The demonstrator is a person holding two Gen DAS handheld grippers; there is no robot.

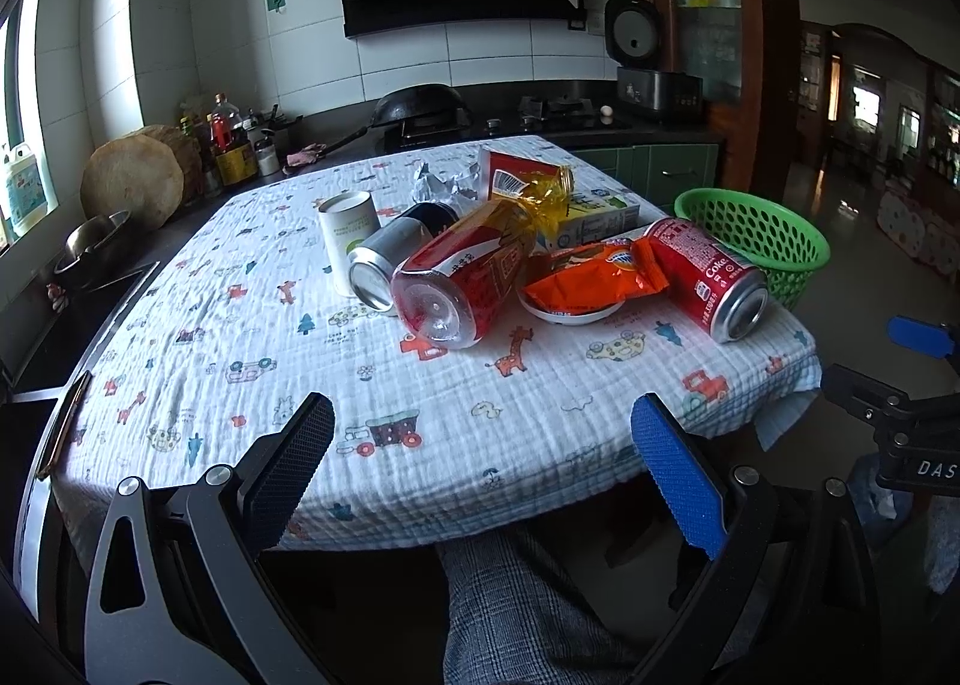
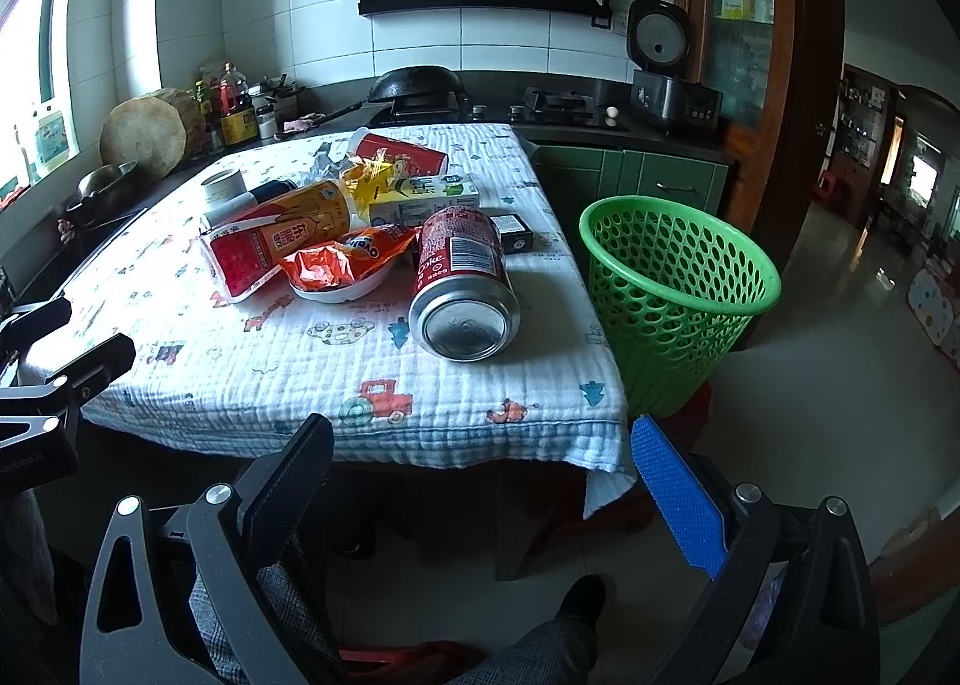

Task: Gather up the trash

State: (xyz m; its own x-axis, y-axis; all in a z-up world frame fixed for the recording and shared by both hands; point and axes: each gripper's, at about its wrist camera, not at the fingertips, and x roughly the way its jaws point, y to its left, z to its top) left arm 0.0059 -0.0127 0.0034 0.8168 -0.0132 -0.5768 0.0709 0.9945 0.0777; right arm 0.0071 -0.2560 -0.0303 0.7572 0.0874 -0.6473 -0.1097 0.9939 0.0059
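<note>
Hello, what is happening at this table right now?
A person holds a gripper in each hand and is about to collect trash. Nothing is picked up yet: the left gripper and the right gripper are both open and empty, short of the table's near edge. The trash lies in a pile on the tablecloth: a red Coke can on its side, an orange wrapper on a small dish, a bottle and cartons. A green basket stands beside the table, to the right.

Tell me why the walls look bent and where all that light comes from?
Left wrist view: fisheye lens bows the wall tiles; the window at far left glares white. Right wrist view: same bending, green basket sharp and evenly lit, doorway room beyond dim.
</note>
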